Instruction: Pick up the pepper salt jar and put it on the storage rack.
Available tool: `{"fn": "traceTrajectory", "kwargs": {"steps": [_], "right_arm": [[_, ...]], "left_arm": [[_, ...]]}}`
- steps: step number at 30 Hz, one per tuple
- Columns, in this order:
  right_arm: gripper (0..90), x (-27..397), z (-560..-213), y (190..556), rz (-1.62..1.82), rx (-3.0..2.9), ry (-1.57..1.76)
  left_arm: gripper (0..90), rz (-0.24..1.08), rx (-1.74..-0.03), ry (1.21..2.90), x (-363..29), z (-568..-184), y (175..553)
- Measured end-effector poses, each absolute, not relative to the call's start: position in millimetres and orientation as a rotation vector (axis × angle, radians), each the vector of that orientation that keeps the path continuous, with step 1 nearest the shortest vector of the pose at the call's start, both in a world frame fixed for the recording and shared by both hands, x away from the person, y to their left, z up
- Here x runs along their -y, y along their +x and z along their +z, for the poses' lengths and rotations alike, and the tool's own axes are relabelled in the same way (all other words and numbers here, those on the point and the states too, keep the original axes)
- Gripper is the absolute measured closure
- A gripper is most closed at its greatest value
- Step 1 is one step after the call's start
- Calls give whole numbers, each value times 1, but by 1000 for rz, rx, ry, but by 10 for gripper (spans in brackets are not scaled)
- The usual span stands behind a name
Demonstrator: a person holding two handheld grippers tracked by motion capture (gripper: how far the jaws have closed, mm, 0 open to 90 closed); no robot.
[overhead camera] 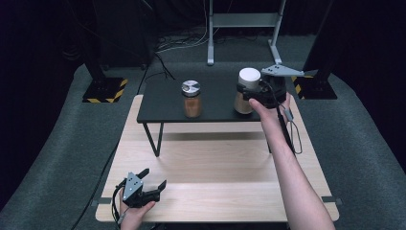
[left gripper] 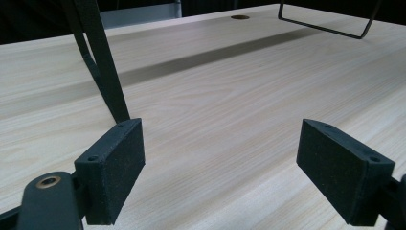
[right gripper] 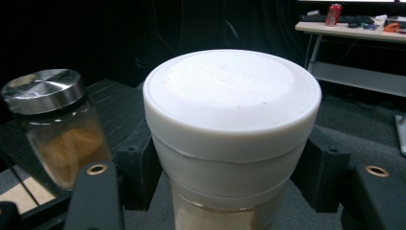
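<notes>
Jaws of the right gripper (overhead camera: 250,94) are clamped on the white-lidded jar (overhead camera: 247,91) just below its lid, on the black riser shelf (overhead camera: 163,103) near its right edge. Two jars are counted: that one and a steel-lidded spice jar (overhead camera: 191,98), well apart to its left. No labels or writing can be read on either. Left gripper (overhead camera: 154,179) jaws are spread wide with nothing between them, low over the bench (overhead camera: 215,163), where loads of bare wood is left.
</notes>
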State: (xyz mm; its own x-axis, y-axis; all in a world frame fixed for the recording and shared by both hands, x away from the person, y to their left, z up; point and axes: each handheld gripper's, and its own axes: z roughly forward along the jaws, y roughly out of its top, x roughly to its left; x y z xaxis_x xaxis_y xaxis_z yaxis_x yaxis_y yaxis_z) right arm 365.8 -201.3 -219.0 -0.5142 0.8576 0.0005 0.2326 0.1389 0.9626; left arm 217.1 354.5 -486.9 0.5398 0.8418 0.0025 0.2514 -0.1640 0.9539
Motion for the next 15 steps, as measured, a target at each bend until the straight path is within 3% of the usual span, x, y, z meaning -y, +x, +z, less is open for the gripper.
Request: {"fn": "traceTrajectory", "kwargs": {"steps": [10, 15], "right_arm": [[322, 201, -221, 377, 1380, -1868, 1091], [220, 214, -220, 377, 1428, -1874, 1112]], "left_arm": [[165, 682, -927, 1699, -355, -487, 217], [165, 682, -924, 1702, -354, -487, 217]]}}
